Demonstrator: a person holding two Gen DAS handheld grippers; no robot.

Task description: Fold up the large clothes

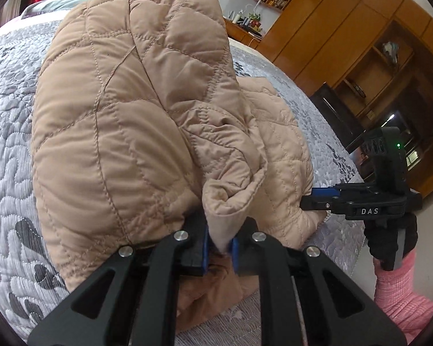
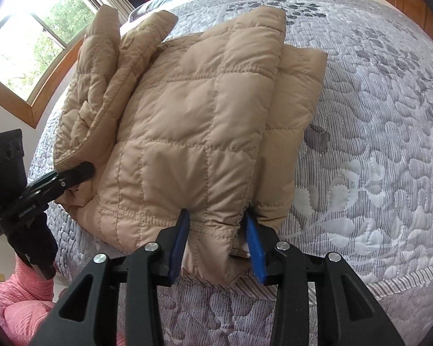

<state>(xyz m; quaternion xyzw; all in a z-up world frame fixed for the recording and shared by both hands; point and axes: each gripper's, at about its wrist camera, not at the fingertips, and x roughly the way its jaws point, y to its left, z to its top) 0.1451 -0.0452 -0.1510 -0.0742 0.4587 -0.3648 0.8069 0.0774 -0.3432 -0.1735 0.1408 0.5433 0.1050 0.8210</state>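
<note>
A beige quilted jacket [image 1: 115, 115] lies folded in a thick bundle near the front edge of the bed, and it fills the left wrist view. My left gripper [image 1: 220, 248] is shut on a fold of its edge, which is pinched between the blue pads. From the right wrist view the jacket [image 2: 187, 132] is a squarish stack, and my right gripper [image 2: 216, 245] is shut on the thick hem at its near corner. The left gripper [image 2: 83, 171] bites the jacket's left side there. The right gripper [image 1: 311, 199] shows side-on at the jacket's right edge.
The grey patterned quilt of the bed [image 2: 375, 144] spreads far and right of the jacket. A person's pink sleeve [image 1: 401, 297] and dark glove hold each tool beside the bed. Wooden cupboards [image 1: 346, 28] stand to one side and a window [image 2: 29, 28] to the other.
</note>
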